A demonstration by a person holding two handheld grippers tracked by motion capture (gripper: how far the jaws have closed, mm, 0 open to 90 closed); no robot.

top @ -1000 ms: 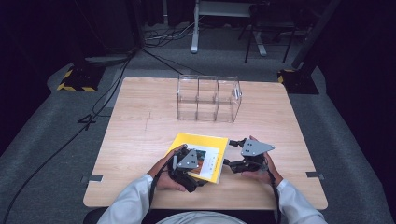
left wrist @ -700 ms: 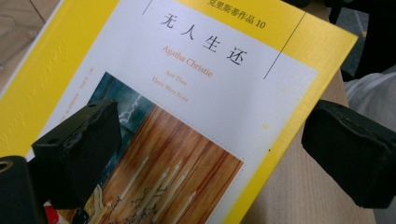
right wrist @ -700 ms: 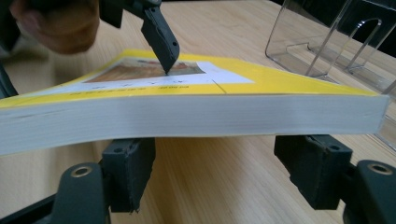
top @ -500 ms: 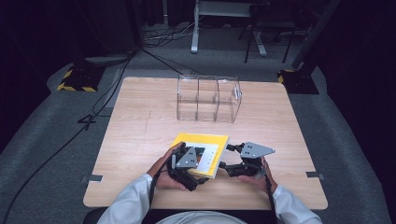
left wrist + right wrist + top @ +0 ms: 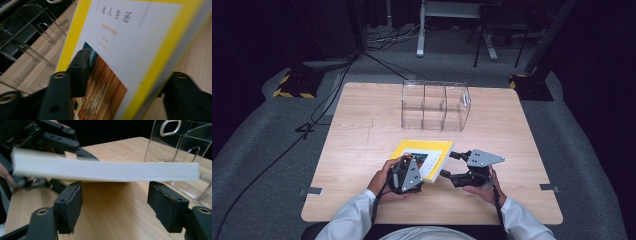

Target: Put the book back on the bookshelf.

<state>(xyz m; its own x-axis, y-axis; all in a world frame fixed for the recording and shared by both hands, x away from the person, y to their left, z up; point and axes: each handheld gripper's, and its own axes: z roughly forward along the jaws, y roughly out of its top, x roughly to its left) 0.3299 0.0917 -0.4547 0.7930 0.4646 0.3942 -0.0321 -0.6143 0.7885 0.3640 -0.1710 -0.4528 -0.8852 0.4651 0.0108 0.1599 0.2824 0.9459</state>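
Observation:
A yellow-bordered book (image 5: 424, 154) with a white cover lies near the table's front, tilted up off the wood. My left gripper (image 5: 408, 175) is shut on the book's near edge. In the left gripper view (image 5: 130, 72) one jaw presses on the cover (image 5: 125, 37) and the other sits beneath. My right gripper (image 5: 450, 165) is open just right of the book. In the right gripper view (image 5: 116, 200) the white page edge (image 5: 107, 171) hangs across just above and beyond the two pads (image 5: 71, 202), apart from them.
A clear acrylic organiser (image 5: 435, 105) with three compartments stands behind the book at the table's middle back, also close on the right in the right gripper view (image 5: 180, 147). Bare wooden table (image 5: 362, 130) stretches left of the book. Cables and stands lie on the floor beyond.
My right gripper has dropped and slid left to the book's page edge. The left gripper keeps its hold, and the book has tilted up.

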